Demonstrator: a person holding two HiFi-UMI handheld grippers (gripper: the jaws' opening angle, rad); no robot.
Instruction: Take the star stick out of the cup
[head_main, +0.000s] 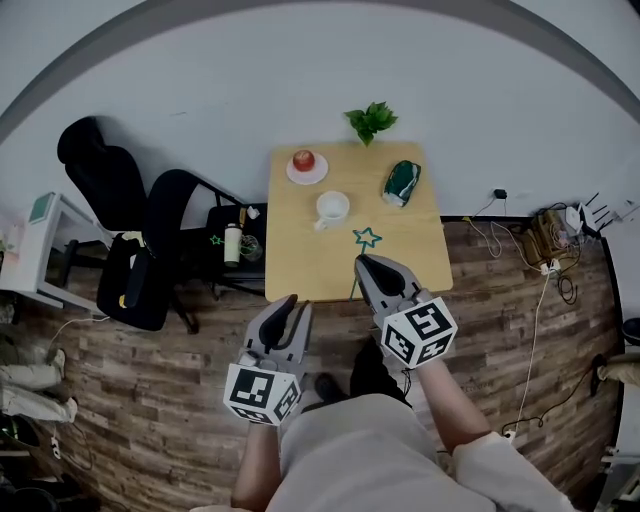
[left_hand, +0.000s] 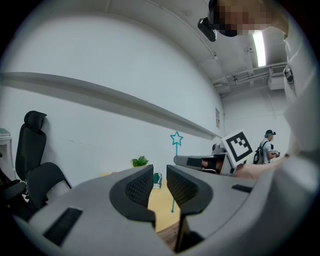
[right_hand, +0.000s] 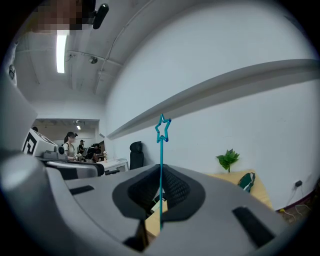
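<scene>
My right gripper (head_main: 362, 262) is over the front edge of the wooden table (head_main: 300, 270), shut on the thin teal star stick (head_main: 366, 238). The stick stands upright, its star above the jaws, clear of the white cup (head_main: 332, 208) that sits farther back at mid-table. In the right gripper view the star stick (right_hand: 161, 150) runs straight up between the closed pads of the right gripper (right_hand: 160, 187). My left gripper (head_main: 295, 303) hangs off the table's front edge; in its own view the left gripper (left_hand: 159, 185) shows a narrow gap and holds nothing. The star stick (left_hand: 176, 138) shows there to the right.
A red apple on a white plate (head_main: 305, 163), a green plant (head_main: 370, 120) and a green pouch (head_main: 402, 182) sit toward the table's back. Black chairs (head_main: 180, 215) and a bottle (head_main: 232, 243) stand at the left. Cables (head_main: 550, 245) lie on the floor at the right.
</scene>
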